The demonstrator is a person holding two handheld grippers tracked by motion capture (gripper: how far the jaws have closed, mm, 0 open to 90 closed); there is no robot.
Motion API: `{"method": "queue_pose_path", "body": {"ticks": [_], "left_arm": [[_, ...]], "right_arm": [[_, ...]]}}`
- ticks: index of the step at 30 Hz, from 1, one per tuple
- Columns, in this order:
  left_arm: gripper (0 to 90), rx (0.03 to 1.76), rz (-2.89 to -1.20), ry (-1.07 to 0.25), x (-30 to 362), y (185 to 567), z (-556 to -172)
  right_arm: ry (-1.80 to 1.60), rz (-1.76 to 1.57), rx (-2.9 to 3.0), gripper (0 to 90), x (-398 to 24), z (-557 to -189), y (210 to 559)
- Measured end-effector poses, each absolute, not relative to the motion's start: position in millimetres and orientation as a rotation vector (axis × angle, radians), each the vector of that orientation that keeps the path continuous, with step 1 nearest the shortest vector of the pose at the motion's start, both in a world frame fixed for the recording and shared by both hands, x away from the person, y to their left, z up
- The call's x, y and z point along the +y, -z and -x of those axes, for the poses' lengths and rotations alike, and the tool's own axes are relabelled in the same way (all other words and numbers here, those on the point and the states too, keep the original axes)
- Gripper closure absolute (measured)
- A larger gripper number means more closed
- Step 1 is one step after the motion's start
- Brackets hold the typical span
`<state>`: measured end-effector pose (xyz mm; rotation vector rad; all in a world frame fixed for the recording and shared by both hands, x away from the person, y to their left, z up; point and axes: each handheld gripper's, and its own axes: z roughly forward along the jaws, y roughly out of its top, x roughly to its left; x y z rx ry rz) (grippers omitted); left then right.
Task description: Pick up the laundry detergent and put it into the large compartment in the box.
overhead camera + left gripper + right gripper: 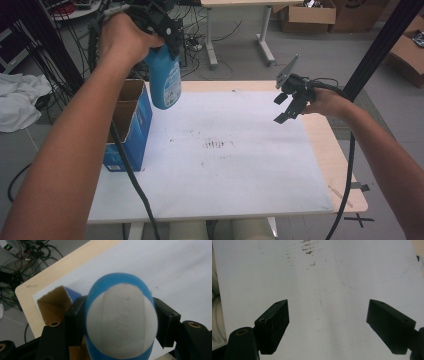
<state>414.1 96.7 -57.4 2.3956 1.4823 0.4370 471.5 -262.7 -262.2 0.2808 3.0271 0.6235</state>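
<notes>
At far left, above open carton (131,125) by counter (345,175) edge: left gripper (167,37), jaws clamped round blue bottle (166,80), lifted clear. Middle white sheet (225,150) bare. Right gripper (287,107) hovers, jaws wide, nothing between.

Lab or workshop space: cable tangles (75,45) on the grey floor, cardboard boxes (307,15) along the far wall, black frame strut (380,47) beside the pale wooden worktop (330,150), second desk (240,4) behind.
</notes>
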Motion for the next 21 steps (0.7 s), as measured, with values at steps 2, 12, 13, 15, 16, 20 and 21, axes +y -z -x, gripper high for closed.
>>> {"method": "queue_pose_path", "body": {"ticks": [2,12,13,15,16,20,21], "left_arm": [[38.2,1.5,-2.384,-0.437,99,55,-413],[38.2,1.638,-2.298,-0.424,123,49,-408],[38.2,1.654,-2.288,-0.422,126,48,-407],[38.2,1.705,-2.253,-0.429,134,47,-405],[38.2,1.705,-2.253,-0.429,134,47,-405],[38.2,1.769,-2.209,-0.439,151,44,-401],[38.2,1.769,-2.209,-0.439,151,44,-401]], "right_arm": [[-0.624,-0.275,3.028,18.3,-262,-471,262],[-0.611,-0.272,3.031,18.3,-258,-471,263],[-0.612,-0.272,3.031,18.3,-258,-471,263],[-0.612,-0.268,3.032,18.3,-257,-471,264],[-0.612,-0.268,3.032,18.3,-257,-471,264],[-0.615,-0.26,3.03,18.3,-255,-469,263],[-0.615,-0.26,3.03,18.3,-255,-469,263]]}}
